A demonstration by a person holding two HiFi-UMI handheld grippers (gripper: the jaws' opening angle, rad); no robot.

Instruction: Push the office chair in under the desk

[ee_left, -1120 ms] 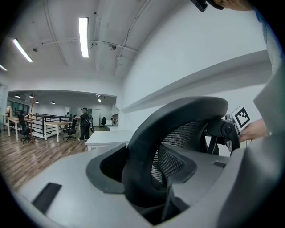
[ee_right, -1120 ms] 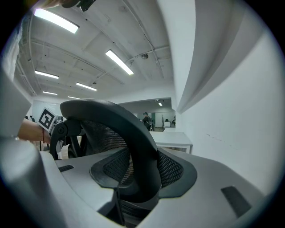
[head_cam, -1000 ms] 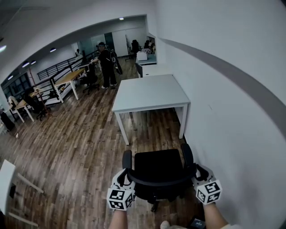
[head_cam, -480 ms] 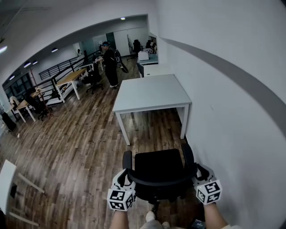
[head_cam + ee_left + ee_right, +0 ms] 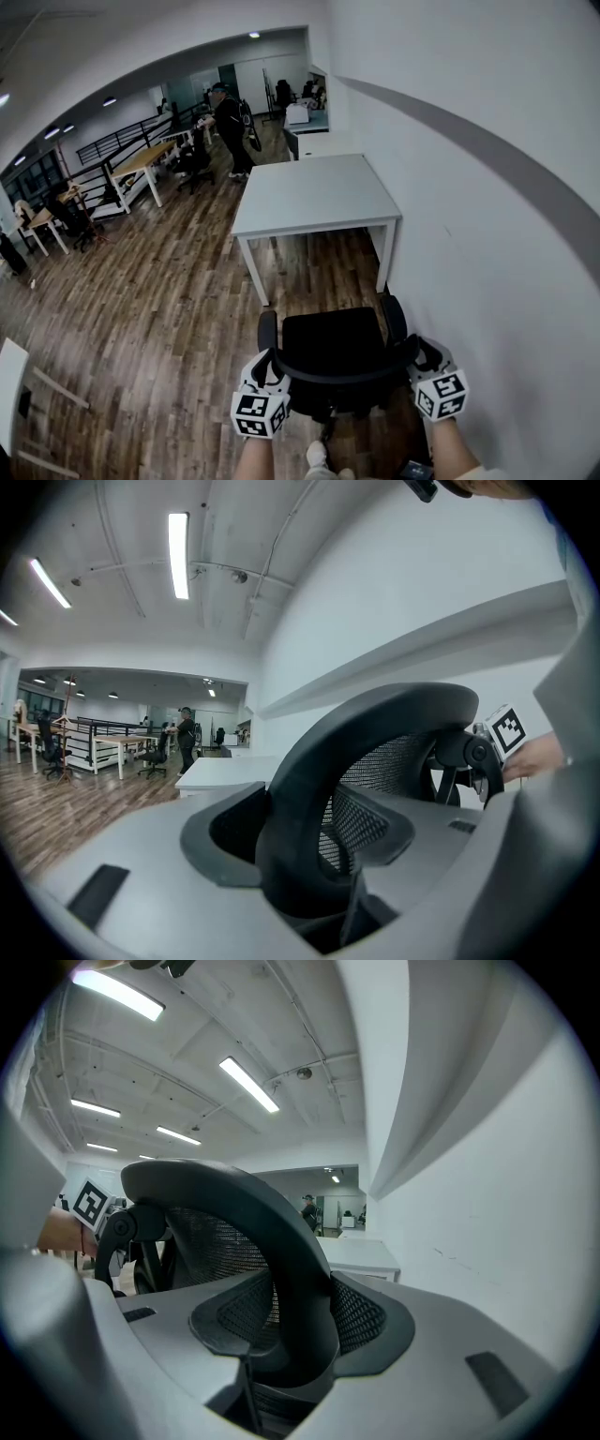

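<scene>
The wall (image 5: 487, 234) runs close along the right gripper's (image 5: 422, 360) outer side. The counter (image 5: 314, 195) stands ahead of both grippers, well apart from the chair (image 5: 333, 349). The bare floor (image 5: 319, 267) between shows no obstruction. The chair sits directly ahead, seat toward the counter and roughly in line. The left gripper (image 5: 266, 367) and right gripper are each clenched on the back rim, one at either end.
</scene>
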